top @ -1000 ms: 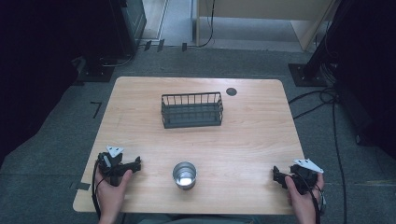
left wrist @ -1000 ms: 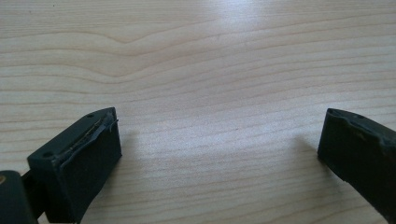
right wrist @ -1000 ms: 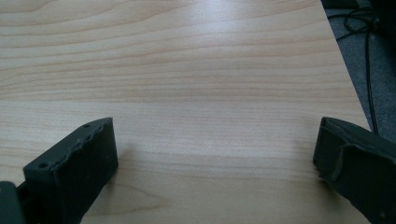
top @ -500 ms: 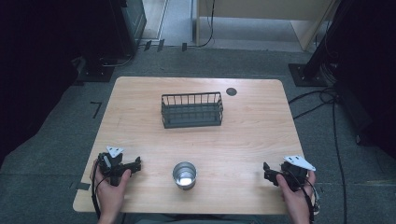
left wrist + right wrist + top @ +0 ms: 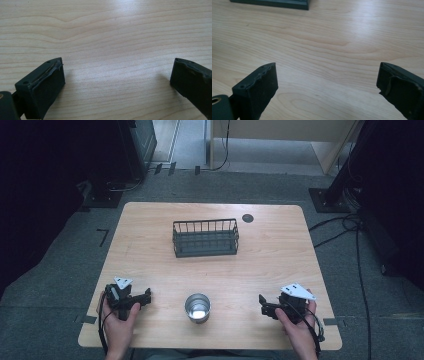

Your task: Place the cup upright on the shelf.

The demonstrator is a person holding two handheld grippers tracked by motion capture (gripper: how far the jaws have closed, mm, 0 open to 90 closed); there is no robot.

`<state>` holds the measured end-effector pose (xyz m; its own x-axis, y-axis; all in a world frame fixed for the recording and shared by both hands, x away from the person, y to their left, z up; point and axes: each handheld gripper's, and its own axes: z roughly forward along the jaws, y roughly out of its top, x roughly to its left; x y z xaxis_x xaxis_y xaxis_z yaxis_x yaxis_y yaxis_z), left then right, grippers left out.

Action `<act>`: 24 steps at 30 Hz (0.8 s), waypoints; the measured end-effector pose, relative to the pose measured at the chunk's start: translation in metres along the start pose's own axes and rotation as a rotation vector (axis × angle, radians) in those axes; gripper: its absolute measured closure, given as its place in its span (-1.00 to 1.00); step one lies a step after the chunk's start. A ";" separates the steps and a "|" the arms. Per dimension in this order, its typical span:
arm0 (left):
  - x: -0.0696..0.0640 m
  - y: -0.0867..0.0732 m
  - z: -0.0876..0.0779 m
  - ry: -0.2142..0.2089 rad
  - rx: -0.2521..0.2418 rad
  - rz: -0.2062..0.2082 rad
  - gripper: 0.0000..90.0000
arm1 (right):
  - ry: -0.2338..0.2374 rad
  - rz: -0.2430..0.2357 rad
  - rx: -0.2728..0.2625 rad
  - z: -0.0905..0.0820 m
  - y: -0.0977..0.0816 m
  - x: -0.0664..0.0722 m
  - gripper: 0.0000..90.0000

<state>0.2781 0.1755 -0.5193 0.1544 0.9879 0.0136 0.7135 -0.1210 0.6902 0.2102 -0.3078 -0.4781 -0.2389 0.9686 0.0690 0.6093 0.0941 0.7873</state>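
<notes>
A shiny metal cup (image 5: 197,307) stands upright near the table's front edge, between my two grippers. My left gripper (image 5: 146,296) rests on the wood to the cup's left, pointing right toward it and apart from it. In the left gripper view it (image 5: 117,71) is open, with bare wood between the jaws. My right gripper (image 5: 263,309) sits to the cup's right, pointing left, also apart from it. In the right gripper view it (image 5: 325,75) is open over bare wood.
A dark wire basket (image 5: 205,238) stands at the table's middle back; its base edge (image 5: 272,3) shows at the top of the right gripper view. A black round grommet (image 5: 247,218) sits behind it. Cables lie on the floor to the right.
My right gripper has slid left along the front of the table, closer to the cup. The left gripper, cup and basket have stayed put.
</notes>
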 end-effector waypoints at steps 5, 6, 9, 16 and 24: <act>0.000 0.000 0.000 0.000 0.001 0.000 -1.00 | 0.041 -0.027 -0.002 0.002 0.005 0.019 -0.93; 0.000 0.000 0.000 0.000 0.000 0.000 -1.00 | 0.047 -0.032 -0.002 0.002 0.006 0.023 -0.93; 0.000 0.000 0.000 0.000 0.000 0.000 -1.00 | 0.073 -0.045 -0.002 0.003 0.010 0.032 -0.93; 0.000 0.000 0.000 0.000 0.000 0.001 -1.00 | 0.124 -0.081 -0.010 0.004 0.016 0.054 -0.93; 0.000 0.000 0.000 0.000 0.000 0.002 -1.00 | 0.168 -0.117 -0.014 0.006 0.022 0.073 -0.93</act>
<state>0.2781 0.1756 -0.5193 0.1554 0.9877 0.0147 0.7135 -0.1225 0.6899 0.2104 -0.2335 -0.4588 -0.4309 0.8991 0.0764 0.5599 0.2000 0.8041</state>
